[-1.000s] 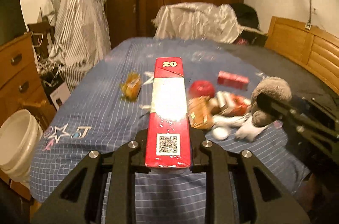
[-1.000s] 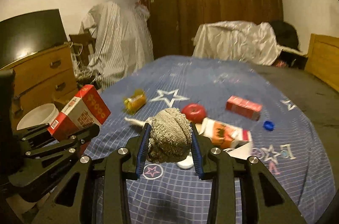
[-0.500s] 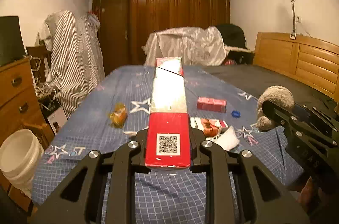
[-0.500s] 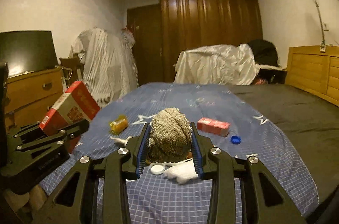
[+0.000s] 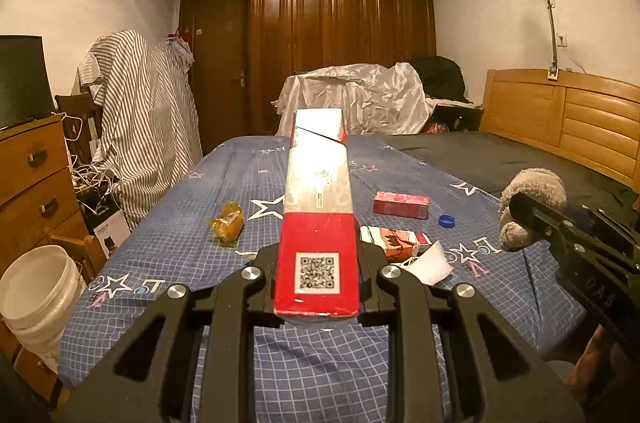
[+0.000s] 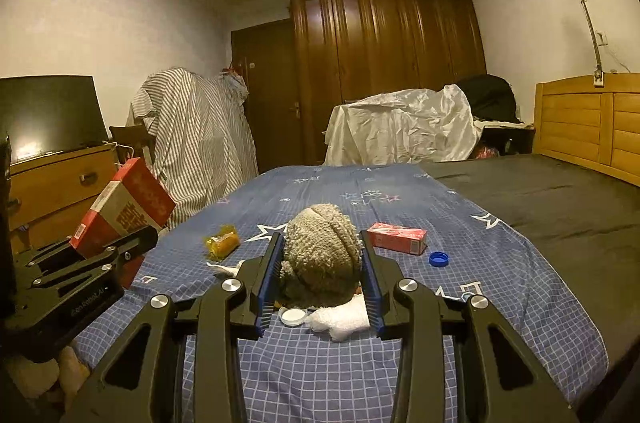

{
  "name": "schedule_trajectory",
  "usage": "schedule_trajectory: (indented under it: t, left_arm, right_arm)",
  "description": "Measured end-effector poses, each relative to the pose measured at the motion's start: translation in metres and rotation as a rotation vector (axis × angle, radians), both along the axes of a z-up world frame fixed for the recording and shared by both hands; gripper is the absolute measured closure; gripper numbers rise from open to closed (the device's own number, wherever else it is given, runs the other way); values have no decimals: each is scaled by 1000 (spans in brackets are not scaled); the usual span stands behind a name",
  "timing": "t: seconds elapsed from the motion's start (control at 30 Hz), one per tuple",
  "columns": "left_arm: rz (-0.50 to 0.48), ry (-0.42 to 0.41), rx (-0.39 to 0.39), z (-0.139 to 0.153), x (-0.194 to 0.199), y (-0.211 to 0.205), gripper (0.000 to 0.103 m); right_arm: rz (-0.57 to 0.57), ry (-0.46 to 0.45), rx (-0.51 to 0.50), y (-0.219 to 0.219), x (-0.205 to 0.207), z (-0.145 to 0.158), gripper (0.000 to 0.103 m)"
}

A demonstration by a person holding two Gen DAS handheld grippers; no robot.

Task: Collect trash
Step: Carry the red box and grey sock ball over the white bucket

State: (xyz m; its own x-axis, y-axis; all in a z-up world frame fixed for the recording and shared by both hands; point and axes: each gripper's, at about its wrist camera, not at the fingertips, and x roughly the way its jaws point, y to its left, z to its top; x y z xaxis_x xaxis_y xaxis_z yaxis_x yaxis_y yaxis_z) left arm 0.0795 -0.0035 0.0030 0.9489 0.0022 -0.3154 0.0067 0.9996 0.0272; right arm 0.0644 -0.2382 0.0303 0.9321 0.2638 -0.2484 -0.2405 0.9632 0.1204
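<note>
My left gripper (image 5: 318, 263) is shut on a long red and white carton (image 5: 318, 207) with a QR code, held above the bed's near edge; the carton also shows in the right wrist view (image 6: 124, 211). My right gripper (image 6: 322, 267) is shut on a grey plush toy (image 6: 320, 255), which also shows at the right in the left wrist view (image 5: 532, 199). On the blue checked bedsheet (image 5: 180, 243) lie a yellow wrapper (image 5: 227, 223), a red box (image 5: 401, 204), a blue bottle cap (image 5: 446, 221), a torn red and white pack (image 5: 394, 241), white paper (image 6: 340, 315) and a white lid (image 6: 293, 316).
A white bucket (image 5: 38, 299) stands on the floor at the bed's left, beside a wooden dresser (image 5: 32, 183). A striped cloth covers furniture (image 5: 148, 119) further back. A wooden headboard (image 5: 560, 119) runs along the right. A dark wardrobe (image 5: 340, 43) fills the far wall.
Both grippers have risen and drawn back from the bed with the carton and the plush toy still held. The trash on the sheet now looks farther away.
</note>
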Motion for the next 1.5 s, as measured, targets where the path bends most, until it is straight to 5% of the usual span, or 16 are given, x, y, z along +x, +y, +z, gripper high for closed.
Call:
schedule_trajectory:
  t: [0.43,0.63,1.17,1.5]
  left_arm:
    - [17,60,-27,1,8,18,82]
    - [94,74,-46,8,9,56,82]
    - [494,97,-113,31,-19,256,81]
    - [649,130,-164,39,-49,359,81]
  right_arm:
    - [38,53,-26,33,19,4,65]
    - [145,79,-42,74,37,15,65]
    - [611,120,-70,313,84,67,65]
    - [809,193,-127,473,102,91,65]
